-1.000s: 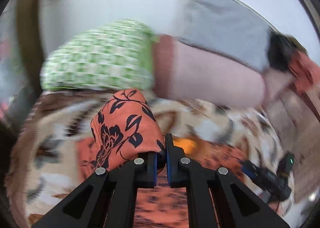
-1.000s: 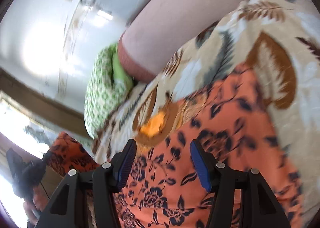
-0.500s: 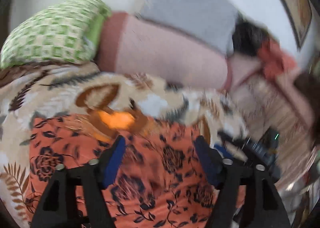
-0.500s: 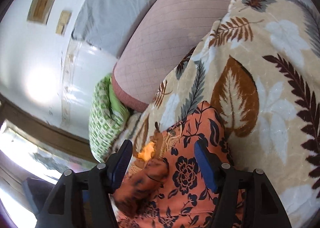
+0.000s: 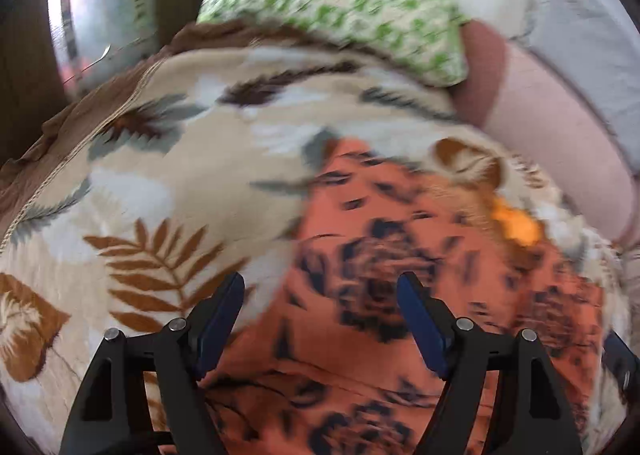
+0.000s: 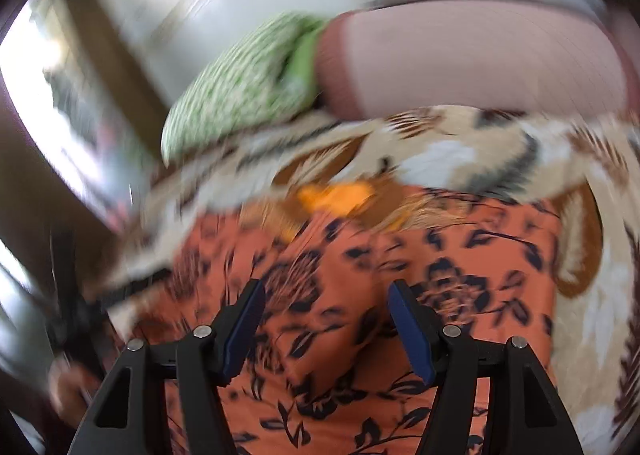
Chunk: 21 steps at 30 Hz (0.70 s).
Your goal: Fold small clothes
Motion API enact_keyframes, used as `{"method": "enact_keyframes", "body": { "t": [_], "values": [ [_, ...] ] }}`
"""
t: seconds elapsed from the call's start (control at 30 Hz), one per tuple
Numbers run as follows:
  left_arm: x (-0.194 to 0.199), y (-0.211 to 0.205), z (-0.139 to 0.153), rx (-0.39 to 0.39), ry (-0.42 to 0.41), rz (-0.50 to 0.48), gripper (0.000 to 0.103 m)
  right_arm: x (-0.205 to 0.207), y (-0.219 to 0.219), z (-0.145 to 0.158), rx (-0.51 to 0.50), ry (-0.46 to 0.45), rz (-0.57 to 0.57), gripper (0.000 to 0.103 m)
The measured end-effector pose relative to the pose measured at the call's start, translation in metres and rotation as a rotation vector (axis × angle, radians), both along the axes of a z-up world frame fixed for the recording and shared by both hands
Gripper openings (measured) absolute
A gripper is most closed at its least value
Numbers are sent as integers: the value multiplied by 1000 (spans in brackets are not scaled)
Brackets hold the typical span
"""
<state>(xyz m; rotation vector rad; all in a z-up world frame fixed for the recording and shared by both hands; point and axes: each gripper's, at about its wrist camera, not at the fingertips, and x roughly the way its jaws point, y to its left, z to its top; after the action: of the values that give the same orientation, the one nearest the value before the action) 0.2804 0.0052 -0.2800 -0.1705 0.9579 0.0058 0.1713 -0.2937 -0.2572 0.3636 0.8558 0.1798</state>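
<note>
- The left gripper (image 5: 320, 295) has its fingers spread wide, with nothing between the blue pads (image 5: 218, 325).
- The orange cloth (image 5: 400, 295), printed with dark flowers, lies flat on the blanket (image 5: 160, 183); it fills the gap between the left fingers and runs ahead of them and off past the right finger.
- Its left edge passes just inside the left finger, so that finger sits over bare blanket with a brown fern leaf on it.
- Whether the fingertips touch the cloth I cannot tell; the view is blurred.
- Ahead and to the right of the left fingers a yellow patch (image 5: 516, 223) shows at the far edge of the cloth.
- Far ahead a green pillow (image 5: 340, 15) rests at the blanket's end, with a pink bolster (image 5: 552, 143) just beside it to the right.
- The right gripper (image 6: 326, 297) is also wide apart and holds nothing.
- In the right wrist view the cloth (image 6: 360, 275) lies under and between both fingers and reaches ahead to the yellow patch (image 6: 336, 193).
- A fold line crosses the cloth between the right fingers, running from the near side up toward the patch.
- The blanket (image 6: 460, 151) shows beyond the cloth and to the right of the right finger.
- The pillow (image 6: 240, 95) sits ahead and left, the bolster (image 6: 480, 59) ahead and right, touching each other.
</note>
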Motion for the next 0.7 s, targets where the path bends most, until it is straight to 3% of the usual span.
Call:
{"method": "enact_keyframes", "body": {
  "t": [0.07,0.13,0.27,0.3,0.33,0.43,0.57,0.7],
  "values": [
    [6,4,-7,-12,36,27,79,3,33,-6,-120,10,62,68],
    [9,2,-14,-30,77,-8,79,7,58,-14,-245,10,93,68],
    [8,-9,-20,26,91,-50,79,14,72,-37,-420,32,60,66],
    [7,-9,-19,28,90,-56,79,15,66,-42,-413,51,41,52],
    [8,-7,-18,26,90,-57,79,15,56,-45,-374,67,18,33],
    [10,-4,-18,12,97,-48,79,12,14,-39,-224,97,-96,18],
    [10,-8,-18,35,101,-55,79,-6,-50,-46,-63,175,-269,17],
    [9,-12,-17,48,104,-78,79,-37,-124,-83,283,304,-447,20]
  ]
}}
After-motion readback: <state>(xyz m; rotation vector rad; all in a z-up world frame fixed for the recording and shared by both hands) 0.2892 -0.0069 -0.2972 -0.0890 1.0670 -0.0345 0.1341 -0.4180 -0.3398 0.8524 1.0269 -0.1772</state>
